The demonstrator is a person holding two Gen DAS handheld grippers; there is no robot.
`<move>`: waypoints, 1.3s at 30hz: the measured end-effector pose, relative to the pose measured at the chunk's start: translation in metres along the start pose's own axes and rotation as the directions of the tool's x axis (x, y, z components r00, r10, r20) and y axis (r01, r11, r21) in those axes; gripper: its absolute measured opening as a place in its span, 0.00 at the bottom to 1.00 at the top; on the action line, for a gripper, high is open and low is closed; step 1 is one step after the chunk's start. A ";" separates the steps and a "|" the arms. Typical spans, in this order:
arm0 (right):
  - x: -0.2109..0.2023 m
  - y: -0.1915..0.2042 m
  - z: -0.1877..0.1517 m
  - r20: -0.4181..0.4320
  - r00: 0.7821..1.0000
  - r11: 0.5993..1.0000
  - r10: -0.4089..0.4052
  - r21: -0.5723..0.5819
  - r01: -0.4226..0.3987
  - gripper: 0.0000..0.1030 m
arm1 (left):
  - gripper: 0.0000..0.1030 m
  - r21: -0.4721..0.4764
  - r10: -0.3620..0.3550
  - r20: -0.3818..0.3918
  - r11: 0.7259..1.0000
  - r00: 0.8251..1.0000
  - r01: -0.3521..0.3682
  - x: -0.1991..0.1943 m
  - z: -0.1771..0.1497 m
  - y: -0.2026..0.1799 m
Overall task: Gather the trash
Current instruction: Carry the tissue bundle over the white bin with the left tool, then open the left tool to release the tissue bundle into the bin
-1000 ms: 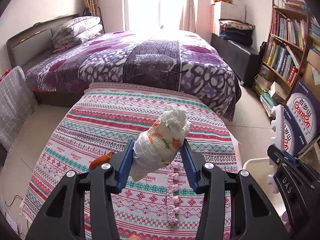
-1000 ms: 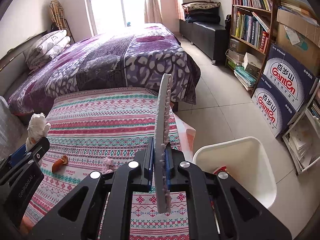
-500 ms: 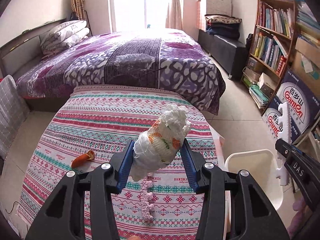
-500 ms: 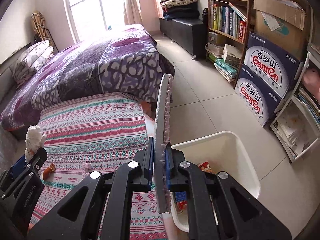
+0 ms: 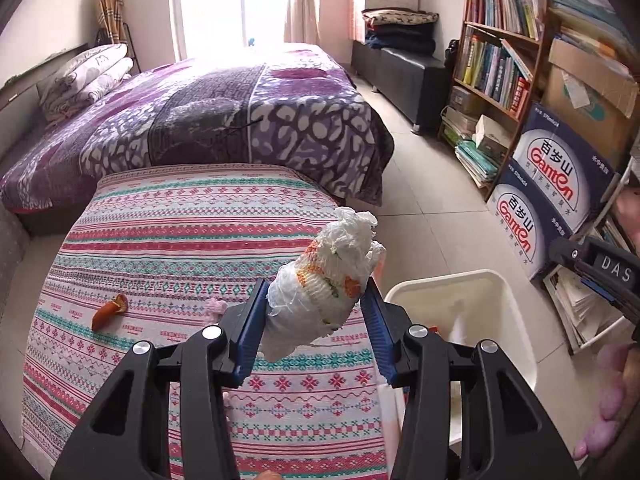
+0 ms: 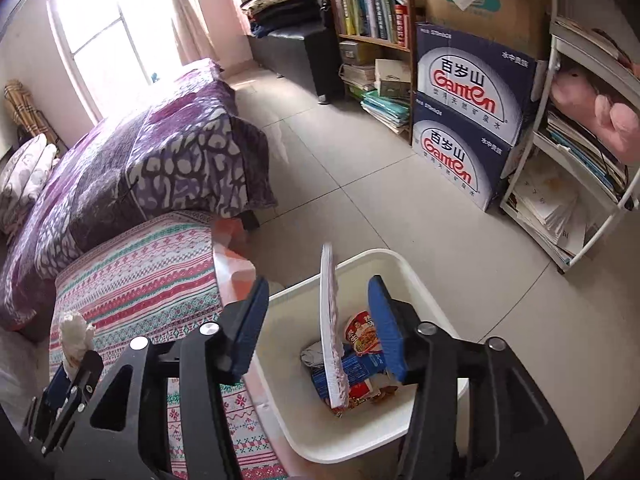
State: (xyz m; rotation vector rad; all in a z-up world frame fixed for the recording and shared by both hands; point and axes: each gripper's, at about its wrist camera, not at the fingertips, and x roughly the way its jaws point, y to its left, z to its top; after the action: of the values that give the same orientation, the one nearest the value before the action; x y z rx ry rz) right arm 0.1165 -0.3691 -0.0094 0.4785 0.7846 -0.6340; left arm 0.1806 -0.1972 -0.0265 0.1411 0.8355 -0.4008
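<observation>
White strip with a pink fringed edge (image 6: 331, 336), loose between the just-parted jaws of the right gripper (image 6: 320, 324), upright above the white bin (image 6: 404, 264) of wrappers. Left gripper (image 5: 316, 316) clamped on a crumpled tissue wad (image 5: 328, 288) over the patterned cloth (image 5: 180, 240). Bin's near wall hidden behind gripper arms; wrapper print too small to read.

left gripper (image 5: 316, 316): black frame | blue pads | silver screws | right gripper (image 6: 320, 324): same
</observation>
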 end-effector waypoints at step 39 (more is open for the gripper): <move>0.003 -0.057 0.014 0.003 0.989 0.983 -0.148 0.107 0.146 0.92 | 0.79 0.108 0.059 -0.215 0.993 0.975 -0.036 0.049 -0.032 -0.018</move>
State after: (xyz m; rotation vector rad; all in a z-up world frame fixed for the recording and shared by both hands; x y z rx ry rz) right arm 0.0867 -0.4199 -0.0123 0.5176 0.7832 -0.8185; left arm 0.1808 -0.2189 -0.0839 0.3055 1.0255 -0.3881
